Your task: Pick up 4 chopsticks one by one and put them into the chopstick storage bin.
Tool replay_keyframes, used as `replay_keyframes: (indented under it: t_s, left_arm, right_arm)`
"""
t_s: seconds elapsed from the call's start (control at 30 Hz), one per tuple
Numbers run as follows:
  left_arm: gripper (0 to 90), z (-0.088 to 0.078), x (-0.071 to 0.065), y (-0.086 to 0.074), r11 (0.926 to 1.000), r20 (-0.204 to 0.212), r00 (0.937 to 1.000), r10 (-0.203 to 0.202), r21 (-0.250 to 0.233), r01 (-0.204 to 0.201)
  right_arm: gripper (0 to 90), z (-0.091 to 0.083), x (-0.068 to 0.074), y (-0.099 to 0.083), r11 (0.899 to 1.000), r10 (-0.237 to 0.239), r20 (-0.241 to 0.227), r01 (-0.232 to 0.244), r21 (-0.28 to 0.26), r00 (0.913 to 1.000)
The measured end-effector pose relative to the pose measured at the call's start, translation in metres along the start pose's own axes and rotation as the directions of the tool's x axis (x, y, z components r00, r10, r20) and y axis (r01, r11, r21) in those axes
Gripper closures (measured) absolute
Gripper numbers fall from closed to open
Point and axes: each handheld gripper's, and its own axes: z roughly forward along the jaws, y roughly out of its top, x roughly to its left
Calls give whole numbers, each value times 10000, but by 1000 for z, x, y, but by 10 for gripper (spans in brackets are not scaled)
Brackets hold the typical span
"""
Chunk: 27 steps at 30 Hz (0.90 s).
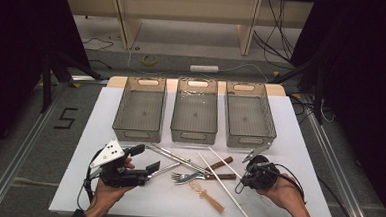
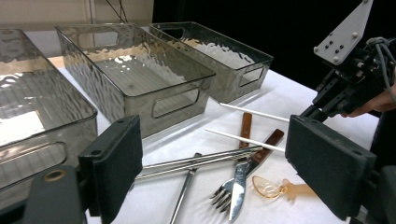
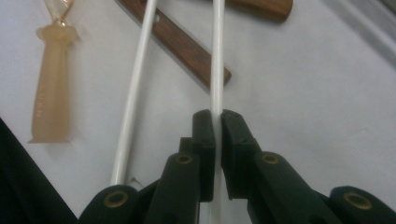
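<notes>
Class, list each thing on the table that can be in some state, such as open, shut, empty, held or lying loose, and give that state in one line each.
Left gripper: open, holding nothing.
Right gripper: shut on one white chopstick.
Held white chopstick: pinched between the jaws.
Other white chopstick: lying loose.
Three bins: all empty.
Fork: lying loose.
Plastic spoon: lying loose.
</notes>
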Motion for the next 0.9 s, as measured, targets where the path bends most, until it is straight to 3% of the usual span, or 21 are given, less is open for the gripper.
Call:
replay_keyframes:
  t_s: [0.13,0.17,0.2,0.3,0.37,0.43,0.47,0.5,0.53,0.67,0.7,0.8,0.83,0.9]
  left_arm:
    - [187,6,1,4,9992,299,9995,-82,386,71]
    - [187,9,1,5,9985,395,9992,-39,552,17]
    - [187,11,-1,7,9977,426,9991,3,679,-32]
    - [198,19,-5,11,9929,625,9973,374,1109,-442]
    - [200,24,-7,14,9887,758,9958,508,1368,-608]
    - [208,30,-9,16,9839,993,9933,583,1626,-740]
    - [217,33,-10,17,9814,1073,9921,653,1730,-833]
    - [217,37,-11,18,9780,1150,9905,761,1847,-965]
    - [228,40,-13,18,9746,1267,9883,850,1957,-1089]
    - [232,53,-20,17,9501,1593,9787,1293,2625,-1683]
    - [239,56,-21,17,9427,1670,9758,1411,2784,-1840]
    - [252,64,-27,15,9226,1882,9671,1715,3136,-2246]
    - [267,67,-29,15,9151,1960,9628,1861,3221,-2424]
    - [283,71,-34,13,8995,2134,9543,2090,3410,-2732]
  right_arm:
    - [853,-9,8,8,9982,-557,-37,556,-232,9984]
    - [853,-13,14,13,9950,-957,-70,955,-304,9954]
    - [853,-13,14,13,9950,-957,-70,955,-304,9954]
    - [853,-16,27,24,9828,-1836,-186,1832,-214,9828]
    - [854,-16,30,27,9791,-2027,-216,2024,-187,9790]
    - [854,-16,36,31,9682,-2502,-259,2500,-122,9678]
    - [854,-15,40,36,9569,-2903,-289,2901,-124,9565]
    - [854,-15,40,36,9569,-2903,-289,2901,-124,9565]
    - [854,-14,44,40,9439,-3302,-285,3300,-115,9435]
    - [854,-14,51,47,9294,-3688,-331,3690,-19,9289]
    - [854,-13,56,51,9158,-4014,-351,4016,-1,9153]
    - [854,-13,61,55,9049,-4249,-436,4256,94,9042]
    - [854,-12,65,58,8931,-4487,-450,4497,147,8925]
    - [854,-11,69,60,8891,-4565,-469,4575,153,8885]
